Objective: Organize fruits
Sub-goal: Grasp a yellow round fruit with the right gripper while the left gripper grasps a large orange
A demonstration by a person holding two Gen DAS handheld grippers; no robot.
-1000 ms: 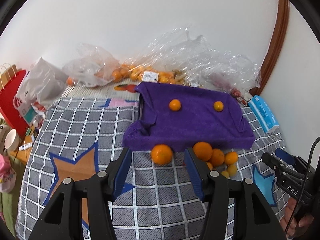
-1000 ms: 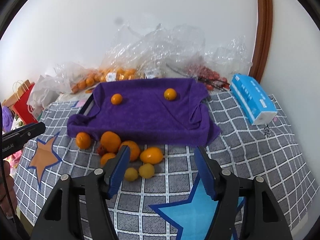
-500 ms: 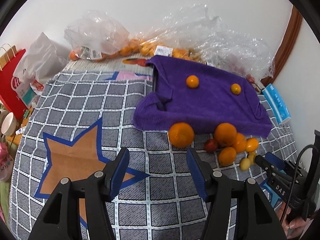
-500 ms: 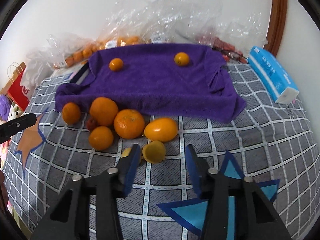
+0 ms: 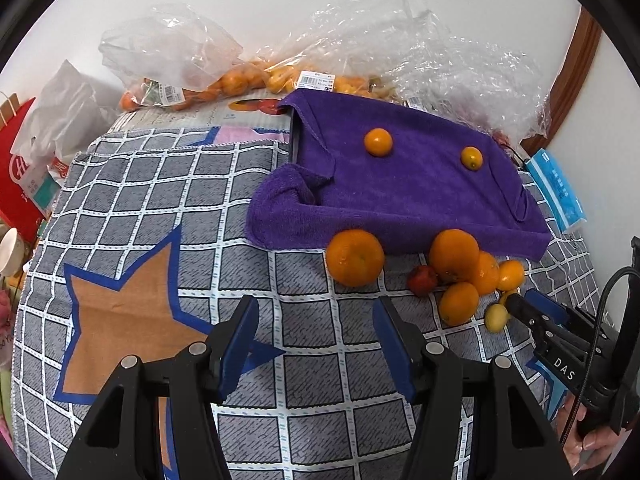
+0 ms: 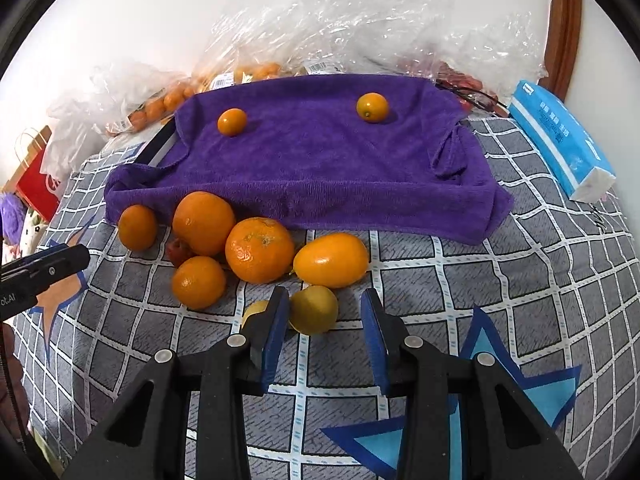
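Note:
A purple towel [image 6: 320,160] covers a raised tray and carries two small oranges [image 6: 232,121] [image 6: 372,107]. In front of it lies a cluster of oranges [image 6: 259,250], an oval kumquat [image 6: 331,260], a small red fruit [image 6: 178,252] and two yellow fruits. My right gripper [image 6: 325,312] is open, and one yellow fruit [image 6: 314,310] sits between its fingers. My left gripper [image 5: 316,336] is open and empty, a little short of a lone orange [image 5: 355,257]. The towel [image 5: 400,188] and my right gripper [image 5: 532,312] also show in the left wrist view.
Clear plastic bags of oranges [image 5: 224,80] and crumpled wrap [image 6: 340,20] line the wall behind the towel. A blue tissue pack [image 6: 560,140] lies at the right. A red paper bag [image 5: 20,176] stands past the table's left edge. A checked cloth [image 5: 160,216] covers the table.
My right gripper has moved forward and down, narrowing around the yellow fruit. My left gripper has pulled back and tilted down from the lone orange, staying open.

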